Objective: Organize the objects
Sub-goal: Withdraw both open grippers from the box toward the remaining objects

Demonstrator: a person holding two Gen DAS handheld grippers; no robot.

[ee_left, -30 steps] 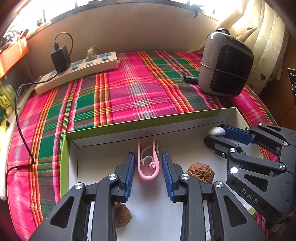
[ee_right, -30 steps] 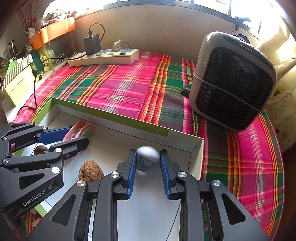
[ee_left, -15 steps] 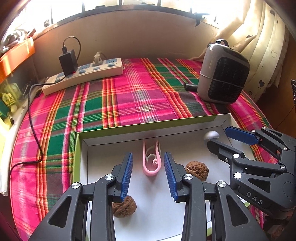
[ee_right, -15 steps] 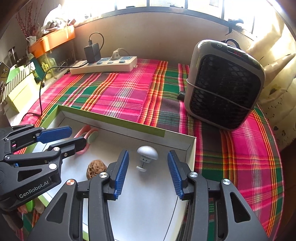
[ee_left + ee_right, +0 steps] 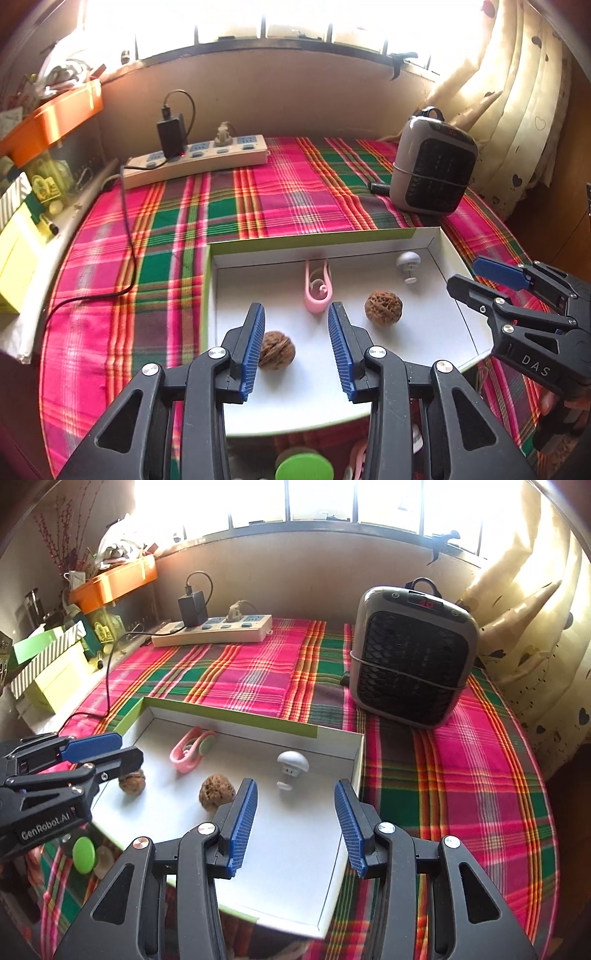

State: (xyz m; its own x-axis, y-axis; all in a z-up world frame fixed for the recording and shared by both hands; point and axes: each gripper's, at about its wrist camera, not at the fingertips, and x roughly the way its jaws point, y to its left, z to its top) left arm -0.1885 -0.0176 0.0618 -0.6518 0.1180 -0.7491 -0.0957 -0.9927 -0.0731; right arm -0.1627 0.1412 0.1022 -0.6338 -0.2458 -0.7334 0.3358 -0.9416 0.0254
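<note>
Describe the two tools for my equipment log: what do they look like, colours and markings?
Both are alike: black plastic frames with triangular cut-outs and silver screw heads, each finger lined with a ribbed blue pad. The left tool shows "GenRobot.AI" in white on its side in the right wrist view; the right tool shows "DAS" in the left wrist view. No cables or sleeves are visible.

A shallow white cardboard tray with a green rim (image 5: 447, 245) lies on the pink-and-green plaid cloth (image 5: 280, 192) covering the worktop. In the tray, a pink plastic clip (image 5: 317, 290) lies near the far wall, a small white mushroom-shaped knob (image 5: 407, 264) to its right in the far corner. Nearer, a wrinkled brown walnut (image 5: 383, 307) sits right of a smoother brown walnut (image 5: 277, 350), well apart. Behind the tray, a beige power strip (image 5: 199, 160) lies far left and a grey fan heater (image 5: 432, 177) stands far right.
</note>
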